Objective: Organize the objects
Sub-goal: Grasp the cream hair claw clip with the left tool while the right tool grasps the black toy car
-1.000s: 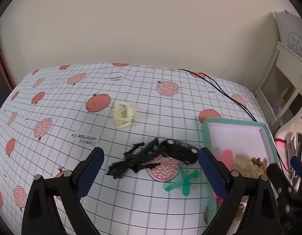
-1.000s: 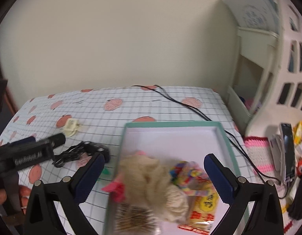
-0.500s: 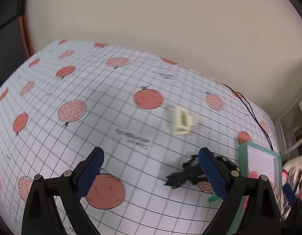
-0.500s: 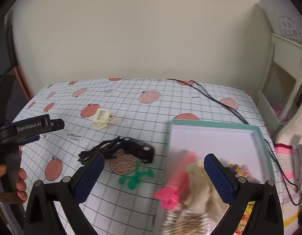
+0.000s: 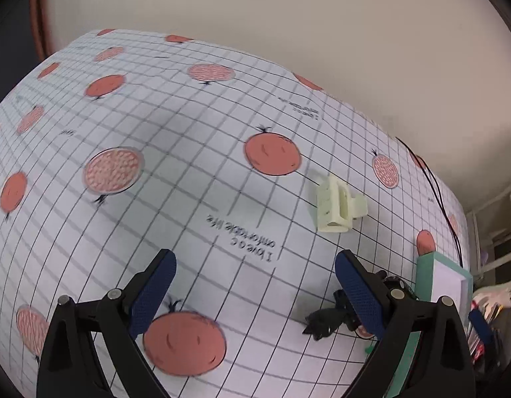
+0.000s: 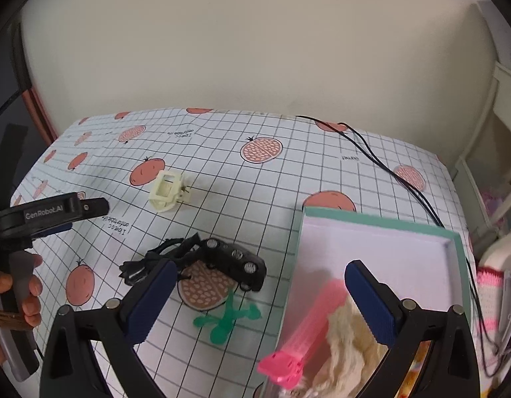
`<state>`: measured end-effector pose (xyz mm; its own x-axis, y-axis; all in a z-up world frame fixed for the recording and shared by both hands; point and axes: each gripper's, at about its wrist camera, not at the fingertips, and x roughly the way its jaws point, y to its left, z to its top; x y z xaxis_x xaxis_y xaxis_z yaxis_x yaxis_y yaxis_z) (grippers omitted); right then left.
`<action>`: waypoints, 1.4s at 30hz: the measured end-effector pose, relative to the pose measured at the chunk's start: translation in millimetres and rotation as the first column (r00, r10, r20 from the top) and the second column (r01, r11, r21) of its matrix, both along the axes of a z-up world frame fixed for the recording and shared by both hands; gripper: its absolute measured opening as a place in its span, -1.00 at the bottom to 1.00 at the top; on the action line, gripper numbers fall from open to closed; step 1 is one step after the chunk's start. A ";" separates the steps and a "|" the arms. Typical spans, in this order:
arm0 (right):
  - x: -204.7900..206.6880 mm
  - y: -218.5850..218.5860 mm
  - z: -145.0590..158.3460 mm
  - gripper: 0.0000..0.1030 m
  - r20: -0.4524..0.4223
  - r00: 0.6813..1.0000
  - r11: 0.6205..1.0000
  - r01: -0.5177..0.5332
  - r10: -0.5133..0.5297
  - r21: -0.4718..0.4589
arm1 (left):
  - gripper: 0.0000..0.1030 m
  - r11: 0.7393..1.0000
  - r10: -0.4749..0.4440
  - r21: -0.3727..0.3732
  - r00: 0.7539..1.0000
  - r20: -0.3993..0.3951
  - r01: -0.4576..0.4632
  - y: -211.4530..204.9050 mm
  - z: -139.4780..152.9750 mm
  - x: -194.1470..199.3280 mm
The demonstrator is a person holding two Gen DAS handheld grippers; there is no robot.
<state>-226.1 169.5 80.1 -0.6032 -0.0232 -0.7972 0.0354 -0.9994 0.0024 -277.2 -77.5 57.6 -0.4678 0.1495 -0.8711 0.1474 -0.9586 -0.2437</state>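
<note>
A cream hair claw (image 5: pixel 338 207) lies on the patterned tablecloth (image 5: pixel 189 179), ahead and right of my open, empty left gripper (image 5: pixel 253 285). It also shows in the right wrist view (image 6: pixel 167 190). A black hair clip with gems (image 6: pixel 235 263), a black tangled tie (image 6: pixel 156 262) and a green plastic piece (image 6: pixel 227 320) lie left of the teal-rimmed box (image 6: pixel 371 224). The box holds a pink comb (image 6: pixel 305 331) and a cream fluffy item (image 6: pixel 348 348). My right gripper (image 6: pixel 255 293) is open and empty, above the box's left edge.
A black cable (image 6: pixel 388 172) runs across the back right of the table. A white shelf unit (image 6: pixel 487 152) stands to the right. The left gripper body (image 6: pixel 49 212) and the hand holding it sit at the table's left edge.
My left gripper has swung left and nearer the table; the cream claw is now ahead and the black items slid to its right. My right gripper has moved back and left from over the box.
</note>
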 end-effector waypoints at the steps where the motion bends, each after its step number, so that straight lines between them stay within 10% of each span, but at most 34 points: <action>1: -4.6 -1.3 0.0 0.99 0.010 1.000 1.000 -0.014 0.014 0.017 | 0.88 1.000 -0.010 0.001 1.000 0.004 0.010 0.7 -1.3 -3.3; 22: -45.3 -29.2 -40.2 0.32 0.118 0.971 0.970 -0.221 0.209 0.103 | 0.87 0.974 -0.206 -0.099 0.979 0.010 0.206 70.7 -29.2 -68.7; 42: -40.0 -31.5 -47.8 -0.01 0.158 0.950 0.963 -0.269 0.269 -0.021 | 0.51 0.961 -0.252 -0.107 0.967 0.022 0.253 92.4 -43.4 -79.1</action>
<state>-266.1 137.9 32.2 -0.4411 -0.1670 -0.8818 0.3022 -0.9528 0.0293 -356.2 14.9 14.1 -0.4193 0.1669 -0.8924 -0.1016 -0.9854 -0.1366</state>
